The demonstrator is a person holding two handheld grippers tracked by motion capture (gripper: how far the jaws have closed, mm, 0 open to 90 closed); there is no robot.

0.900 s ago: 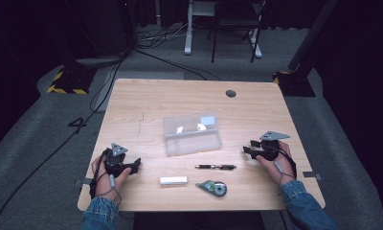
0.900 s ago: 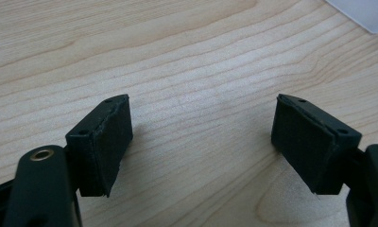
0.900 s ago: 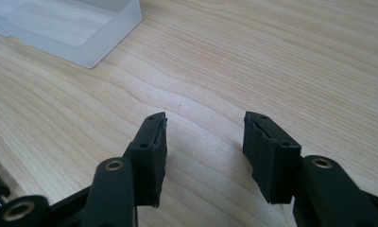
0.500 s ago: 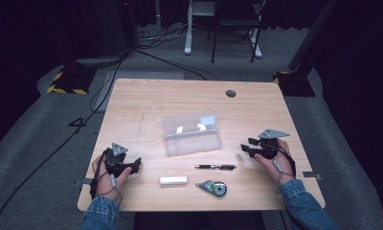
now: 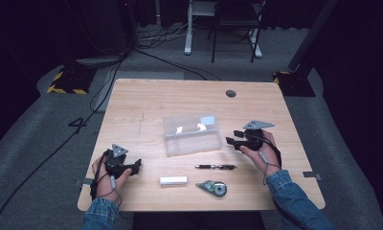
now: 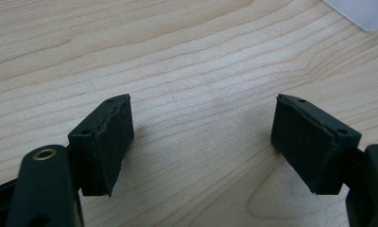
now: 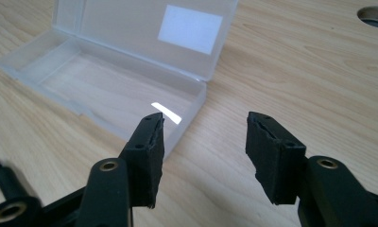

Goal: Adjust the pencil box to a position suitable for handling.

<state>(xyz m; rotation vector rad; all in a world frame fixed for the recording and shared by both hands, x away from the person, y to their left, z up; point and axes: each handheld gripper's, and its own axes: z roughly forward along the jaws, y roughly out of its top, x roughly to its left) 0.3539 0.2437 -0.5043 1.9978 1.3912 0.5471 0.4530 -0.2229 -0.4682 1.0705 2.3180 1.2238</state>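
Note:
A clear plastic box (image 5: 189, 134) lies open at the middle of the wooden table (image 5: 146, 100), its lid with a white label folded back. My right gripper (image 5: 231, 137) hovers just right of the box, open and holding nothing. In the right gripper view its jaws (image 7: 205, 120) stand apart in front of the near corner of the box (image 7: 116, 90). My left gripper (image 5: 136, 164) rests near the front left, open over bare wood (image 6: 203, 101). Near the front edge lie a black pen (image 5: 215, 166), a white stick-shaped block (image 5: 173, 180) and a correction tape roller (image 5: 213, 187).
A round cable hole (image 5: 230, 93) sits in the far right part of the table. The pen's end (image 7: 3, 177) shows left of the right gripper's jaws. A corner of the box (image 6: 362, 12) lies far ahead of the left gripper. Dark floor and chair legs surround the table.
My right gripper has moved left and a little farther away, closer to the box's right end. The left gripper and the objects have stayed where they were.

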